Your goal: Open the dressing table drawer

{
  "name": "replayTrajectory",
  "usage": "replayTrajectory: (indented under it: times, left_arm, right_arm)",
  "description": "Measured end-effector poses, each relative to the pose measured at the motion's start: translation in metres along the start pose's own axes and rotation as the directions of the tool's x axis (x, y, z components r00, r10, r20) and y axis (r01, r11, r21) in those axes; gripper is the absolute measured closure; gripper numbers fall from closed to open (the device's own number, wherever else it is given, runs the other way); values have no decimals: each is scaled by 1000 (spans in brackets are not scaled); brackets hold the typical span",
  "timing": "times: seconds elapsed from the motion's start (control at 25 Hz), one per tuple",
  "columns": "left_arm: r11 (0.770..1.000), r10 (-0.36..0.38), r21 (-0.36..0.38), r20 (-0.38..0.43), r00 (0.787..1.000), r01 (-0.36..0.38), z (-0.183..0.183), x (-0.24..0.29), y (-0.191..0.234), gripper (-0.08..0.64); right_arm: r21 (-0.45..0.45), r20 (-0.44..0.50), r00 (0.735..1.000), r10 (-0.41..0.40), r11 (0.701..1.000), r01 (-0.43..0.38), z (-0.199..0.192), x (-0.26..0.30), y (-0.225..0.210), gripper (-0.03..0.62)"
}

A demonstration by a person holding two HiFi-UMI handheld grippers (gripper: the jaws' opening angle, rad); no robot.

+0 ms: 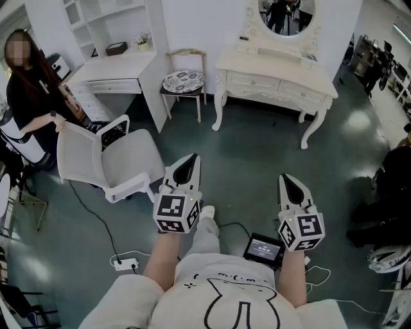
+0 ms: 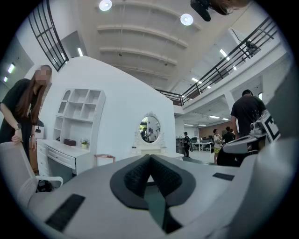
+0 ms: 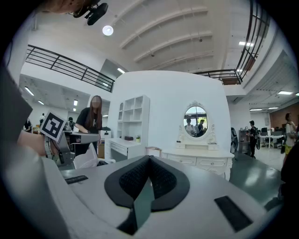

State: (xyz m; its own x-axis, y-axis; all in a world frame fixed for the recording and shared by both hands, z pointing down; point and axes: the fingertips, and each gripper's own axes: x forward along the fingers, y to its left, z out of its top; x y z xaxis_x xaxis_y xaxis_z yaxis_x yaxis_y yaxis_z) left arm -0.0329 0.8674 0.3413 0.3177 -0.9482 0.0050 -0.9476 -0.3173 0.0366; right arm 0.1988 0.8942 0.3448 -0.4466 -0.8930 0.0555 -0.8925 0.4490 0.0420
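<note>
The cream dressing table (image 1: 276, 76) with an oval mirror (image 1: 287, 16) stands against the far wall, its drawers (image 1: 253, 81) closed. It shows small behind the jaws in the right gripper view as the dressing table (image 3: 201, 161), and the mirror (image 2: 150, 129) shows in the left gripper view. My left gripper (image 1: 188, 164) and right gripper (image 1: 287, 181) are held level well short of the table, over the floor. Both are shut with their pads meeting at the tips and nothing between them.
A white office chair (image 1: 106, 160) stands to my left front, with a person (image 1: 32, 90) behind it. A white desk with shelves (image 1: 109, 67) and a small wooden chair (image 1: 183, 80) stand left of the dressing table. A cable and power strip (image 1: 125, 262) lie on the floor.
</note>
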Motion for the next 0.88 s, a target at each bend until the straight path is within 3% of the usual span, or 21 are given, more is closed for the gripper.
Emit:
replayTrajectory:
  times: [0.4, 0.88]
  left_arm:
    - [1000, -9, -4, -22, 1000, 9, -8, 52, 21, 532]
    - [999, -35, -40, -41, 999, 33, -7, 195, 100, 532]
  right_arm:
    - [32, -15, 1000, -8, 999, 9, -7, 52, -24, 577]
    - [8, -54, 999, 3, 1000, -3, 5, 205, -58, 578]
